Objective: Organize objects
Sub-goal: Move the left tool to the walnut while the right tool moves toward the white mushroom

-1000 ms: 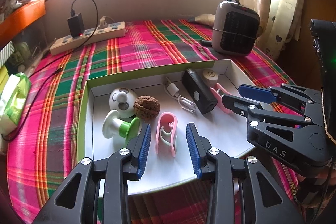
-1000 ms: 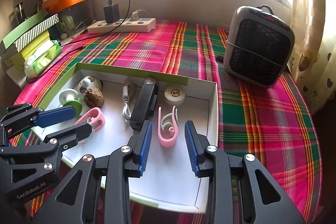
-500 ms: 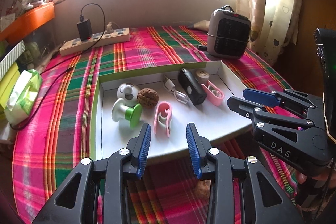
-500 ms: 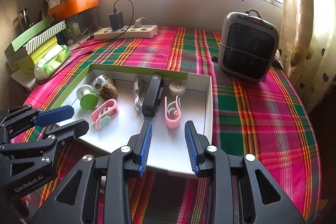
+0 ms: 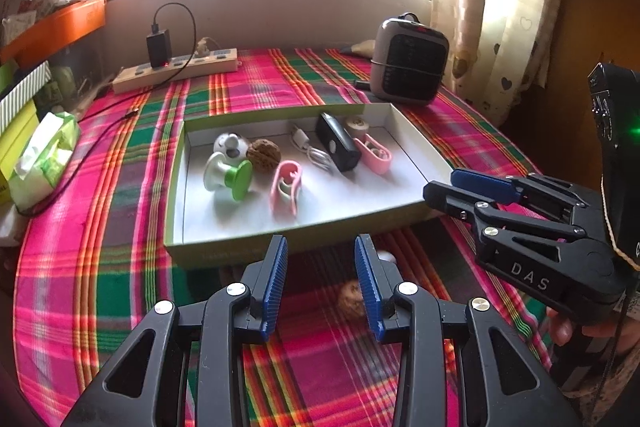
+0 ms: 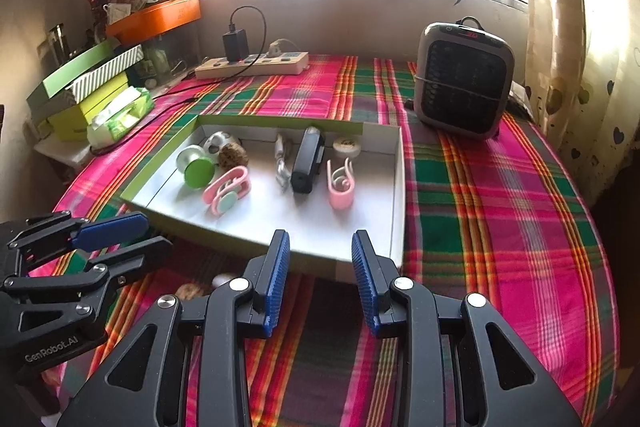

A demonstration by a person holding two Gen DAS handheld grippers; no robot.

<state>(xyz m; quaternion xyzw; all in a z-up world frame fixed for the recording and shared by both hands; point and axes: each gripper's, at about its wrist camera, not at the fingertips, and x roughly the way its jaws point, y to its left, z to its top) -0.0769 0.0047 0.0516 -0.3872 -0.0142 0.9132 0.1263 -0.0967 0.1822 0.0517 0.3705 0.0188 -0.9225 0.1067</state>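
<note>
A shallow white tray with a green rim (image 5: 224, 251) (image 6: 400, 187) lies on the plaid cloth. Inside are a white-and-green spool (image 5: 228, 177), a walnut (image 5: 263, 155), two pink clips (image 5: 285, 183) (image 5: 376, 155), a white cable (image 5: 312, 151), a black device (image 5: 338, 143) and a small round roll (image 5: 357, 125). A second walnut (image 5: 351, 301) (image 6: 190, 291) and a small white object (image 6: 224, 281) rest on the cloth in front of the tray. My left gripper (image 5: 320, 243) (image 6: 154, 233) and right gripper (image 6: 318, 239) (image 5: 440, 187) hover open and empty just short of the tray's near wall.
A grey heater (image 6: 464, 79) stands at the back right. A power strip (image 6: 252, 65) with a black charger runs along the back wall. Stacked boxes (image 6: 88, 83) and a tissue pack (image 5: 44, 155) sit at the left. A curtain hangs at the right.
Both grippers have drawn back from over the tray toward the table's near side, jaws unchanged. The tray now sits farther ahead, and the loose walnut on the cloth has come into view.
</note>
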